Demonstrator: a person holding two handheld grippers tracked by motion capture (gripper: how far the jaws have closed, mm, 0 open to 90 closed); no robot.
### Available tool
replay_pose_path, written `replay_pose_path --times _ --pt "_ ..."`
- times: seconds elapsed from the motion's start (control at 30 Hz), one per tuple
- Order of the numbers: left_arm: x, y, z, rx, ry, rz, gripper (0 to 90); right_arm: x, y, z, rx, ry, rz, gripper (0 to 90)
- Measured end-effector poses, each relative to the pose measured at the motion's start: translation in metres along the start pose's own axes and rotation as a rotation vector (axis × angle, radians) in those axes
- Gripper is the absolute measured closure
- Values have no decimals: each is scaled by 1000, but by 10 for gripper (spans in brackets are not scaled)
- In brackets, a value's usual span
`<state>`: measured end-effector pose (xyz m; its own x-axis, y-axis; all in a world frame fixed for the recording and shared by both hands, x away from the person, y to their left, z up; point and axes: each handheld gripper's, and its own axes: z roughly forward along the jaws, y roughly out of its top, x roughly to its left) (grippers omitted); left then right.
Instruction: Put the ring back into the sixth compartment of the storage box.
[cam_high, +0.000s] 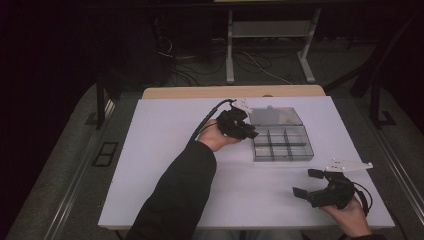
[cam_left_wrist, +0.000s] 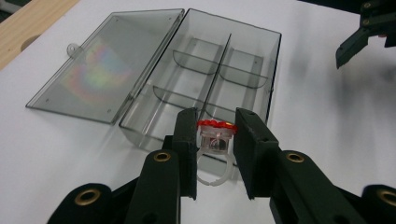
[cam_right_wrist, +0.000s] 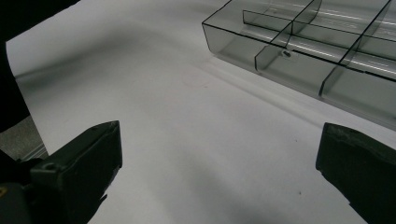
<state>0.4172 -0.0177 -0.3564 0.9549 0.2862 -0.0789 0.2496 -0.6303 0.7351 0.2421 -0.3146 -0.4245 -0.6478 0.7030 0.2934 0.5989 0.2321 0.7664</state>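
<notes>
A clear smoky plastic box (cam_high: 283, 144) with several compartments lies open on the white table, its lid (cam_high: 275, 116) folded flat behind it. My left gripper (cam_left_wrist: 215, 140) is shut on a toy ring (cam_left_wrist: 215, 135) with a red top and a clear band, held just at the box's (cam_left_wrist: 205, 84) near wall. In the high view the left gripper (cam_high: 248, 131) sits at the box's left edge. My right gripper (cam_high: 306, 183) stands open near the table's front right corner, nothing between its jaws. The box's corner (cam_right_wrist: 299, 51) lies ahead of it.
The white table top (cam_high: 165, 150) rests on a wooden board (cam_high: 200, 92). Beyond it are metal desk legs (cam_high: 230, 50) and cables on a dark floor. The person's dark sleeve (cam_high: 175, 195) crosses the table's front left.
</notes>
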Motion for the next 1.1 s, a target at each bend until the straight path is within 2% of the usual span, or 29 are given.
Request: replay_pose_path --times 0.13,0.37,0.4,0.57,0.73,0.8,0.9,0.97,1.1 --pt "1 6 6 11 5 1 699 0 0 0 0 0 0 5" --pt "6 15 16 2 4 -7 699 0 0 1 0 1 -5 5" --pt "8 16 18 2 6 3 699 0 0 1 0 2 -5 5" --pt "12 19 30 12 2 -21 699 -1 0 -1 -1 2 0 5" --pt "18 22 39 -4 -7 -27 699 -3 0 -1 -6 -3 -2 5" --pt "17 23 43 -21 -9 -48 699 -3 1 -1 -5 -3 -2 5" --pt "18 25 49 -16 -12 -31 699 -3 1 -1 -5 -3 -4 5" --pt "17 26 53 -28 -21 -49 699 -3 1 0 -4 -3 -1 5" --pt "17 29 61 -22 -27 -48 699 -4 1 1 0 -3 -3 5"
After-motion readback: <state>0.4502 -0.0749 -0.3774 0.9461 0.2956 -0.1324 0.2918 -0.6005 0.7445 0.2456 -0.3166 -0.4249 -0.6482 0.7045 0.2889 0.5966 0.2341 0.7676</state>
